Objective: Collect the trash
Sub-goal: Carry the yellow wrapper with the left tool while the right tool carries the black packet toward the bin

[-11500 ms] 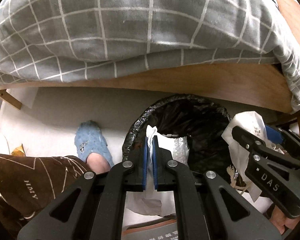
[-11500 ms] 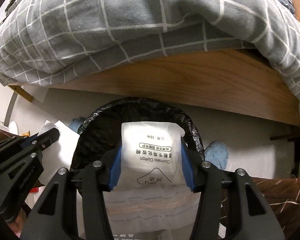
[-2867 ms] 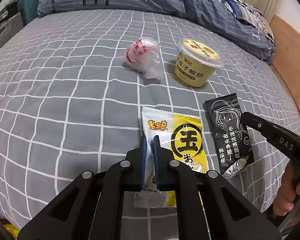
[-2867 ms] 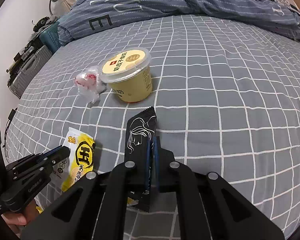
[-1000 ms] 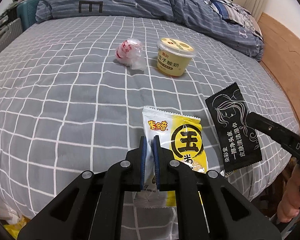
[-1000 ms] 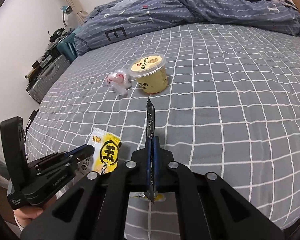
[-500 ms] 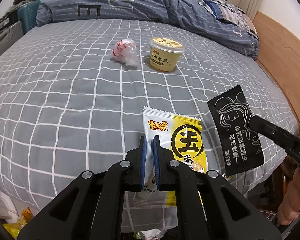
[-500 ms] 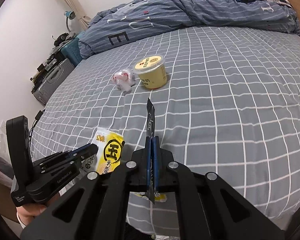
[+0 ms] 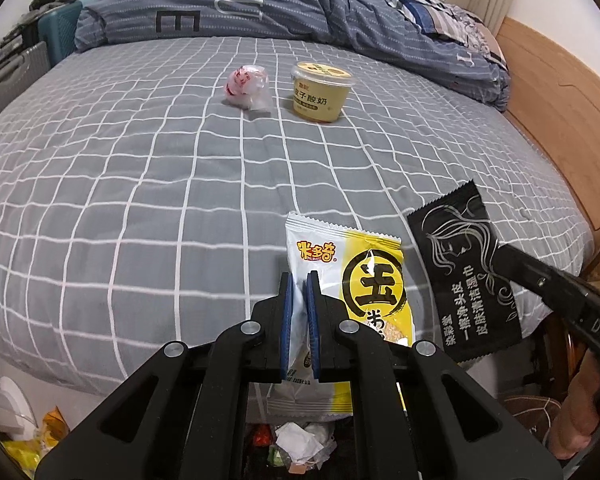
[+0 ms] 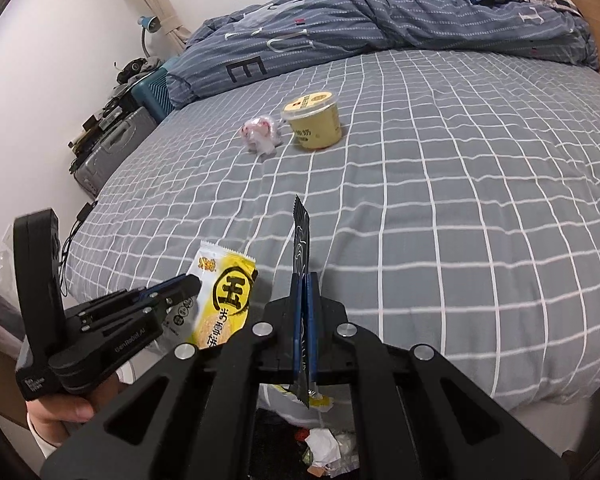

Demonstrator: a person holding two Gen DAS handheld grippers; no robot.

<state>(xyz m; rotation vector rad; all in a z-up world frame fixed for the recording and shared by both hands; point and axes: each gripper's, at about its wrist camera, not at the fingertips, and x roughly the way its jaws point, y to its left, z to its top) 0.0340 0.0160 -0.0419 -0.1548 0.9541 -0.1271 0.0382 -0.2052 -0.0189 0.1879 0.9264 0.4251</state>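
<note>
Left gripper pinching yellow snack packet, right gripper clamping black sachet; both above bin, probably for dropping.

The left gripper points forward and downward, its jaws clamped. The right gripper is angled down likewise, jaws pressed together, each held in a hand

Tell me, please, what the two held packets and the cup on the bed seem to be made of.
Yellow packet: glossy plastic film, judging by its sheen and crimped top edge. Black packet: matte film, possibly foil-lined; serrated end, silvery print. Cup: probably thin plastic, smooth yellow wall under a clear lid.
</note>
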